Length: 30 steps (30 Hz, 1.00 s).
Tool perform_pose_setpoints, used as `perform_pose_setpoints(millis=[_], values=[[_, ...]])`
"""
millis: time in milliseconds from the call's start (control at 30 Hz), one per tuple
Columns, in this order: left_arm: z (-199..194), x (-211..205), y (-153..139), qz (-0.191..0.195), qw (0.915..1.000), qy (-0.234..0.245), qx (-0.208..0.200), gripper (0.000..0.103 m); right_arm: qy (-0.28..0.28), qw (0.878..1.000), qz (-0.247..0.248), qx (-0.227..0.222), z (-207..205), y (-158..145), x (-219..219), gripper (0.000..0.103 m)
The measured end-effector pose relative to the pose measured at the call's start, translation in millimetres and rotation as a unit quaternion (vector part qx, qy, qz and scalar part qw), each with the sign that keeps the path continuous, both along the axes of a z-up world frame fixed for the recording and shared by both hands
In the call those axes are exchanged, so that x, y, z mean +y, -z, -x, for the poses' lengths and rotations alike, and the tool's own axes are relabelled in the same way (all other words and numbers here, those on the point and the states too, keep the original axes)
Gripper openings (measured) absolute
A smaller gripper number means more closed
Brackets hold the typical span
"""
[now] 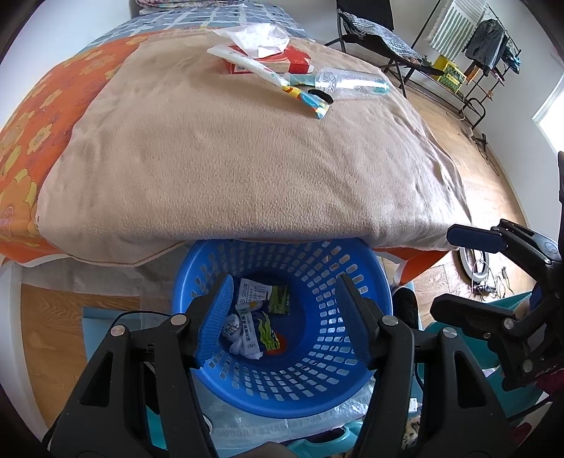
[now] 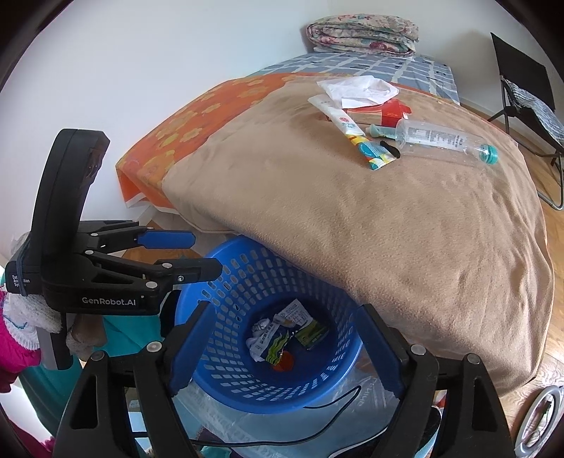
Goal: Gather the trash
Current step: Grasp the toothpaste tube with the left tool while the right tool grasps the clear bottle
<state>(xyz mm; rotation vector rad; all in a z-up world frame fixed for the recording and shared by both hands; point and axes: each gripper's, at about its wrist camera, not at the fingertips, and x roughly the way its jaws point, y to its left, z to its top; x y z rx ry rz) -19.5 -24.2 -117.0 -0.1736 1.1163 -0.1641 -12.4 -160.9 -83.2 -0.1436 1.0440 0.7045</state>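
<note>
- Jaws of both the left gripper (image 1: 282, 317) and right gripper (image 2: 285, 348) stand apart and empty above the blue basket (image 1: 356, 338), which holds wrappers
- Remaining trash lies on the tan blanket (image 1: 218, 169): clear plastic bottle (image 2: 440, 141), tube (image 2: 340, 118), red box (image 1: 299, 58), tissue (image 2: 356, 88)
- Bottle is probably light, slick, crushable; grip across its middle; tissue is soft, pinch anywhere

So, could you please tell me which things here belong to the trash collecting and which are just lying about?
Belongs to the job:
- blue basket holding wrappers
- plastic bottle
- tube
- red box
- crumpled paper
- left gripper and right gripper, both open

Just lying about:
- beige blanket
- folded quilt
- chair
- clothes rack
</note>
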Motion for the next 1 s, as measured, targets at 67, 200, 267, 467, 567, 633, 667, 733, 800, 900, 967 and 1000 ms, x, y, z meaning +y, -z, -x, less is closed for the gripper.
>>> perform_pose_setpoints(millis=[67, 200, 267, 467, 567, 633, 667, 733, 800, 900, 967, 1000], values=[[-3, -1, -3, -0.003, 1.0, 0.0, -0.004, 0.062, 0.005, 1.0, -0.004, -0.004, -3, -4, -3, 0.084], [-8, -3, -9, -0.004, 0.9999, -0.003, -0.012, 0.062, 0.019, 0.999, -0.027, 0.001, -13, -13, -11, 0.085], [-11, -4, -13, -0.005, 0.9998, -0.004, -0.016, 0.062, 0.025, 0.999, -0.037, 0.001, -18, -18, -16, 0.086], [-25, -5, -26, -0.002, 0.9996, -0.008, -0.027, 0.062, 0.038, 0.998, -0.056, -0.018, -35, -38, -30, 0.089], [-36, -6, -35, -0.005, 0.9993, -0.012, -0.035, 0.062, 0.048, 0.996, -0.068, -0.025, -48, -47, -38, 0.09], [-44, -6, -41, -0.004, 0.9991, -0.014, -0.039, 0.062, 0.057, 0.995, -0.08, -0.024, -59, -53, -45, 0.09], [-50, -6, -43, -0.001, 0.9991, -0.015, -0.039, 0.062, 0.061, 0.995, -0.081, -0.025, -66, -55, -48, 0.09], [-61, -6, -48, -0.001, 0.999, -0.017, -0.041, 0.062, 0.07, 0.994, -0.075, -0.033, -81, -60, -55, 0.09], [-72, -7, -52, -0.003, 0.9989, -0.017, -0.044, 0.062, 0.084, 0.993, -0.068, -0.039, -98, -63, -64, 0.09], [-95, -6, -57, -0.003, 0.9987, -0.022, -0.046, 0.062, 0.127, 0.989, -0.072, -0.03, -128, -62, -81, 0.09], [-110, -6, -57, -0.002, 0.9986, -0.028, -0.045, 0.062, 0.162, 0.983, -0.088, -0.006, -150, -56, -92, 0.09], [-116, -6, -57, -0.001, 0.9985, -0.03, -0.045, 0.062, 0.172, 0.98, -0.095, 0.004, -157, -54, -95, 0.09]])
